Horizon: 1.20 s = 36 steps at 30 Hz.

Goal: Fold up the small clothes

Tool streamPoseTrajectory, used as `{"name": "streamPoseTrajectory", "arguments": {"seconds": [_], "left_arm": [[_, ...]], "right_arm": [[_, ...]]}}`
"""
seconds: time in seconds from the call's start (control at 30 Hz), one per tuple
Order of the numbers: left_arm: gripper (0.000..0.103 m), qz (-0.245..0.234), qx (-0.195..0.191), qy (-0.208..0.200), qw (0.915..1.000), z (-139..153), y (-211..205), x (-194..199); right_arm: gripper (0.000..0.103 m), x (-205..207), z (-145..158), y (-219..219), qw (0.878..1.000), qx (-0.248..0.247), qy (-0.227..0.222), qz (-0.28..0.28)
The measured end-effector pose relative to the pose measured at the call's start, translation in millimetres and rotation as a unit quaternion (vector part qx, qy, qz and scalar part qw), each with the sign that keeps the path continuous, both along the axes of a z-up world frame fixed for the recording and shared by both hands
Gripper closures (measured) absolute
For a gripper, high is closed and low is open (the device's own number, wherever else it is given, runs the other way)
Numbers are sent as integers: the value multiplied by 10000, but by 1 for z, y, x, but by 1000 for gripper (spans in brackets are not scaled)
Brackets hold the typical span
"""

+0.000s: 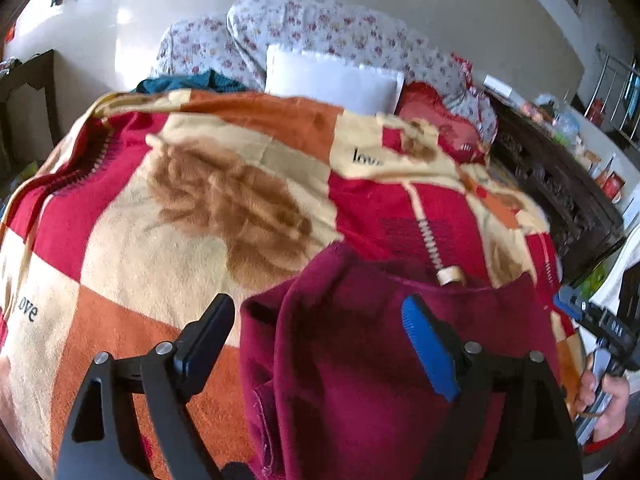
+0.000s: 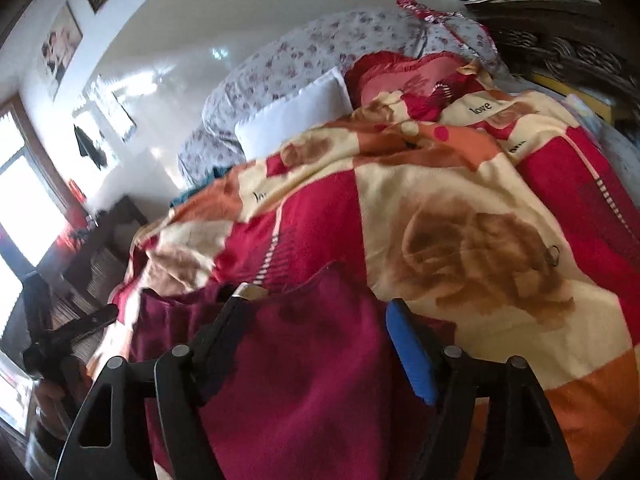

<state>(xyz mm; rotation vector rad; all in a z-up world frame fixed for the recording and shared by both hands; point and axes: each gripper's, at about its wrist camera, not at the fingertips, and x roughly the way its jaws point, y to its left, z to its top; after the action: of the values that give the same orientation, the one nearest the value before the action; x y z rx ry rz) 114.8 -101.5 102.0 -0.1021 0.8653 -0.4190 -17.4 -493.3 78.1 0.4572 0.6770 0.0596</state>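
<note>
Both claws (left claw (image 1: 318, 326), right claw (image 2: 316, 330)) gape over the maroon garment (image 1: 360, 380)

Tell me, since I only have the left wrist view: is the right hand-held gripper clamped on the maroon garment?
Observer: No. The right hand-held gripper stands open, and the maroon garment lies loose under its pads.
Operator: Anything lying on the blanket past that garment?
Observer: Yes, a small ring sits on the blanket, at the edge of the brown rose print to the right.
Operator: What is off the far left side of the bed?
Observer: A bright window with a wooden frame, beyond the dark furniture.
</note>
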Motion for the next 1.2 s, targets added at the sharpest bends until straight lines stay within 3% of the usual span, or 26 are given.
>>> {"name": "streamPoseTrajectory", "arguments": {"seconds": [0.17, 0.2, 0.23, 0.27, 0.3, 0.4, 0.53, 0.73, 0.8, 0.87, 0.93, 1.0, 1.03, 1.07, 1.17, 1.2], "left_arm": [[19, -24, 207, 43, 9998, -15, -11, 7], [31, -22, 319, 5, 9995, -17, -15, 9], [57, -12, 459, -22, 9989, -18, -18, 10], [70, -9, 604, 7, 9982, -21, -22, 14], [89, -13, 638, 93, 9979, -24, -24, 18], [94, 87, 495, 91, 9987, -24, -23, 25], [94, 146, 390, -59, 9991, -20, -25, 29], [91, 301, 602, -71, 9977, -33, -33, 34], [79, 275, 582, -115, 9979, -29, -29, 28], [67, 293, 608, -150, 9976, -23, -22, 21], [62, 257, 515, -202, 9981, -17, -13, 8], [53, 216, 544, -293, 9979, -11, -7, -11], [43, 187, 571, -318, 9977, -10, -5, -20], [40, 162, 591, -341, 9975, -11, -2, -33], [39, 127, 674, -341, 9971, -17, 3, -61], [38, 157, 682, -319, 9970, -20, 5, -68]], "right_arm": [[27, 27, -24, 3, 9989, -190, 399, 171], [43, 30, -27, 6, 9984, -279, 444, 206], [76, 32, -30, 8, 9978, -331, 502, 282], [93, 33, -31, 8, 9976, -313, 513, 349], [95, 32, -31, 9, 9976, -284, 479, 409], [95, 25, -19, 8, 9976, -587, 238, 279], [95, 18, -5, -9, 9982, -585, -22, -162], [92, 44, -41, -2, 9925, -838, 834, -307], [91, 36, -37, 0, 9930, -849, 721, -386], [80, 23, -22, 4, 9939, -860, 548, -424], [52, 11, -4, 12, 9950, -869, 304, -377], [44, 2, 8, 26, 9963, -833, 122, -199], [44, 0, 13, 36, 9965, -833, 75, -38], [44, -1, 15, 48, 9962, -851, 54, 151], [48, 2, 15, 93, 9920, -1035, 46, 717], [55, 5, 11, 106, 9905, -1069, 75, 862]]}}
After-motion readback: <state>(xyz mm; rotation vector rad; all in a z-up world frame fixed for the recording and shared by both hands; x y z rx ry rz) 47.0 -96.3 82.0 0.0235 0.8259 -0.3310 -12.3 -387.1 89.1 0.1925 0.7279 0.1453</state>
